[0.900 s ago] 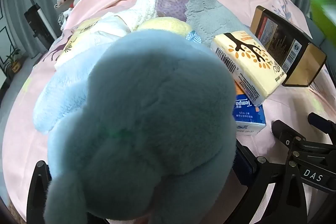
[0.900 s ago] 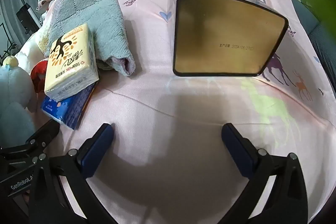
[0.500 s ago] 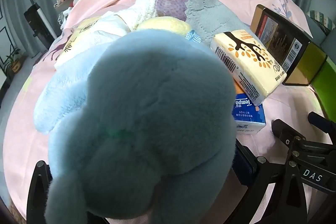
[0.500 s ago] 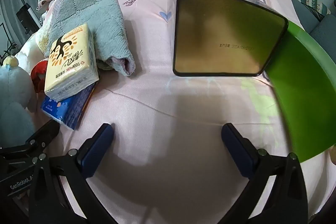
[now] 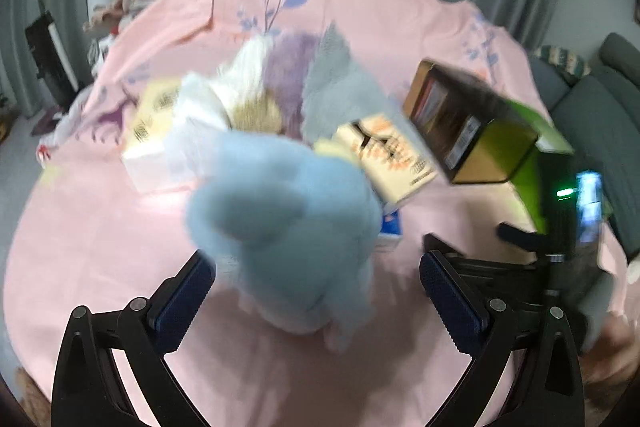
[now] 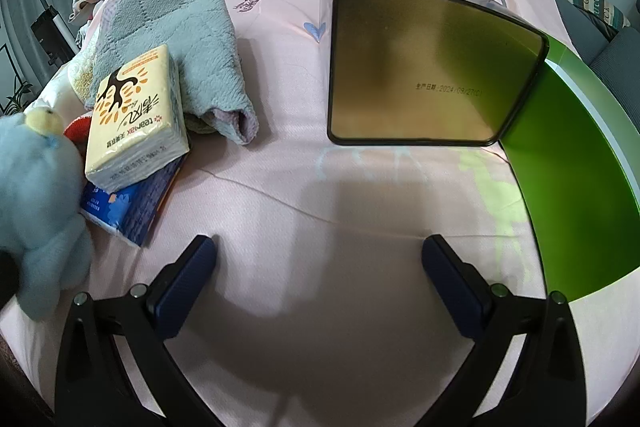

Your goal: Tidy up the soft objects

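A light blue plush toy (image 5: 288,219) lies on the pink bedsheet (image 5: 100,247), blurred, between the wide jaws of my left gripper (image 5: 316,267); the pads stand clear of its sides. It also shows at the left edge of the right wrist view as the plush toy (image 6: 36,187). Behind it lie a yellow tissue pack (image 6: 136,119) on a blue tissue pack (image 6: 132,207), and a grey towel (image 6: 180,35). My right gripper (image 6: 320,247) hangs open over bare sheet with nothing between its fingers.
A gold tin box (image 6: 424,67) stands at the back right, with a green box (image 6: 568,187) against its right side. White fluffy cloth (image 5: 240,75) and another tissue pack (image 5: 152,131) lie behind the plush. A hand (image 5: 612,355) shows at the lower right.
The left view has pulled back from the plush, which now looks smaller and sits between the jaws. A green box has come in from the right beside the tin.
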`<state>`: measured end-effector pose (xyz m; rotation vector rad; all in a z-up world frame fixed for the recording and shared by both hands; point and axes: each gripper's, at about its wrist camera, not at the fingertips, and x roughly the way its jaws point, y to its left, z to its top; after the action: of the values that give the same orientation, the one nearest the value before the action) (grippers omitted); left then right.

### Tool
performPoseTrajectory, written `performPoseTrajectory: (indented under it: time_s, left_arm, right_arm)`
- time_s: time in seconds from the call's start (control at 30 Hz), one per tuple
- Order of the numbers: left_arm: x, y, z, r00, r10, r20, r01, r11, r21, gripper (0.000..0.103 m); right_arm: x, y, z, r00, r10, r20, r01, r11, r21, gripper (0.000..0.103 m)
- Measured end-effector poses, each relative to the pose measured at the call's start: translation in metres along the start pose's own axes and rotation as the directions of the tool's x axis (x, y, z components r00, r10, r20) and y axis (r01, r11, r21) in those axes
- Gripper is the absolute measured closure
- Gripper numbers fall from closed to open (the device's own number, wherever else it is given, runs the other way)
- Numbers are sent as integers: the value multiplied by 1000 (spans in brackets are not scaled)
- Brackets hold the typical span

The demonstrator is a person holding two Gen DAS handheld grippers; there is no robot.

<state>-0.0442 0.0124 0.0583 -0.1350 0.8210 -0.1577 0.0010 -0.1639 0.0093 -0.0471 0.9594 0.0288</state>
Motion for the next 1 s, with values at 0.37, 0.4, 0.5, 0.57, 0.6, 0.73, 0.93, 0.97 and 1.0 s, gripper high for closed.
performPoseTrajectory:
  time_s: [0.37,0.4,0.5,0.57,0.6,0.73,0.93,0.97,1.0]
  left_arm:
    - [-30,34,3,998,-49,44,52,997,-65,6]
    - [-31,40,5,997,-52,48,56,995,-84,9]
    - [-32,55,7,995,-89,47,94,987,-128,17]
    - [-31,61,9,992,-118,34,122,983,-140,17]
    - [-30,63,9,991,-130,26,133,981,-141,17]
    - [-31,62,10,984,-179,17,179,975,-134,31]
    - [-29,55,7,975,-221,-13,217,967,-132,46]
    - [-29,54,7,977,-214,-17,210,969,-132,49]
    - [-28,54,6,977,-211,-20,207,969,-138,50]
  right_arm:
    - [1,-1,8,1000,6,-17,-6,1000,7,1]
    - [-2,-2,9,1000,9,-22,-9,1000,10,2]
    - [-22,-7,13,997,76,-25,-75,996,38,5]
    - [-43,-13,20,994,111,-4,-110,990,90,5]
    - [-56,-16,25,990,139,12,-139,982,128,4]
    - [-95,-10,47,959,283,-15,-273,939,210,4]
    - [-111,34,77,922,362,-135,-321,913,254,5]
    - [-107,46,82,912,381,-150,-338,908,246,6]
    - [-104,50,86,907,393,-154,-351,905,241,6]
